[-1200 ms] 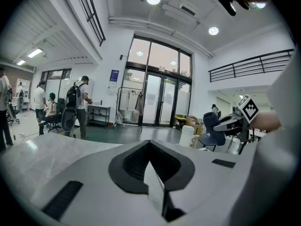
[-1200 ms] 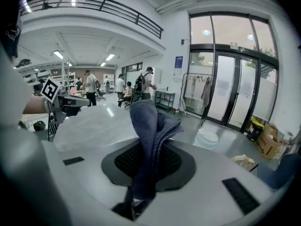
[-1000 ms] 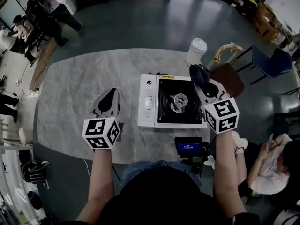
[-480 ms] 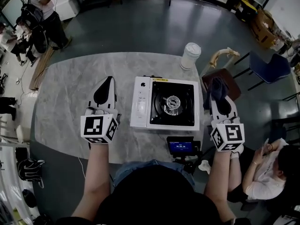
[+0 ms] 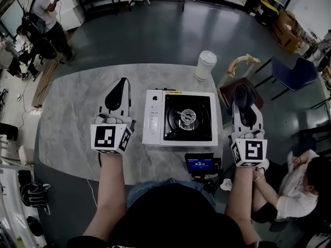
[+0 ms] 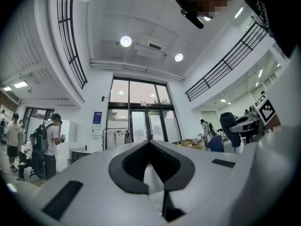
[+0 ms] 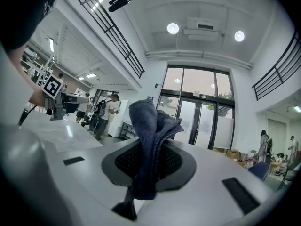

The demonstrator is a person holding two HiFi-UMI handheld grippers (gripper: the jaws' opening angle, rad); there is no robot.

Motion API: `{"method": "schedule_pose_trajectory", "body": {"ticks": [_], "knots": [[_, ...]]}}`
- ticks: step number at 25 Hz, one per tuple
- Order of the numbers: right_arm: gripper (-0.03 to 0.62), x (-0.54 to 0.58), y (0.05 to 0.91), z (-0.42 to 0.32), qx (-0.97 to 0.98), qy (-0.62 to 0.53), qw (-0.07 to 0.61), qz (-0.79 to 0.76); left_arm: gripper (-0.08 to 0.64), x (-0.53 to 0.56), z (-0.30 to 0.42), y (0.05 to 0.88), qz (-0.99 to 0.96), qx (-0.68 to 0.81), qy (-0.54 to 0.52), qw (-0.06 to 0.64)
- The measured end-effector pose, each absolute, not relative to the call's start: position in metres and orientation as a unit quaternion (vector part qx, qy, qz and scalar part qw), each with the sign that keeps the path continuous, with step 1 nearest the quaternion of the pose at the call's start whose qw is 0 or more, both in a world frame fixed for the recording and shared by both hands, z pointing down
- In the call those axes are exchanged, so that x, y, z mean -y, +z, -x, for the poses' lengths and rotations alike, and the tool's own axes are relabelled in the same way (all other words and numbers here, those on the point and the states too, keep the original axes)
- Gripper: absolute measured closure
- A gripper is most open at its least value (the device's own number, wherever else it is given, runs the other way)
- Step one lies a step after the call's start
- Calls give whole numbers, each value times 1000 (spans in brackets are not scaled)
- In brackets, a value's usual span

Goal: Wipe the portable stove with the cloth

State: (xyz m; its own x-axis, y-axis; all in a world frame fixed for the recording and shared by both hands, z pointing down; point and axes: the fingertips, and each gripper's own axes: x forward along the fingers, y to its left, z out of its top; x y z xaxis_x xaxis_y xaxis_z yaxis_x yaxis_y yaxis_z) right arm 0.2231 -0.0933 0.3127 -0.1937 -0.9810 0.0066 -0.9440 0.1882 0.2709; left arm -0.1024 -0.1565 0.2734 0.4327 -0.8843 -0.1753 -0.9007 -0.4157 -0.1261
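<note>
Far on the left, some people (image 5: pixel 44 14) stand on the grey floor. Next comes the grey table (image 5: pixel 72 118). The left gripper (image 5: pixel 121 82) is over the table, just beside the left side of the stove, and it points away from the person. In the left gripper view its two jaws (image 6: pixel 149 145) are pressed together, and there is nothing between them.

The portable stove (image 5: pixel 178 118) sits flat in the middle of the table. It is white with a black top, and it has a round burner (image 5: pixel 187 116) in the middle. A white cup with a lid (image 5: pixel 205 65) stands behind the stove, near the far edge of the table. A small screen (image 5: pixel 200 164) sits at the near edge of the table, in front of the stove.

The right gripper (image 5: pixel 243 94) is to the right of the stove, past the edge of the table and over a brown chair (image 5: pixel 227 93). Its jaws pinch the dark blue cloth (image 5: pixel 241 93). In the right gripper view the cloth (image 7: pixel 150 140) sticks up in a bunch from between the jaws. The cloth is apart from the stove and does not touch it.

A blue chair (image 5: pixel 289 71) stands farther right. A person (image 5: pixel 305 185) sits low on the right.
</note>
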Motion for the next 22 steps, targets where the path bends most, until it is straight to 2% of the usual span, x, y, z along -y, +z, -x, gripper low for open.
{"method": "schedule_pose_trajectory", "body": {"ticks": [12, 22], "knots": [[518, 96, 295, -219, 756, -100, 66, -644, 549, 145, 107, 262, 837, -537, 54, 94], [518, 88, 298, -216, 757, -99, 81, -641, 549, 143, 98, 264, 846, -523, 54, 89]]}}
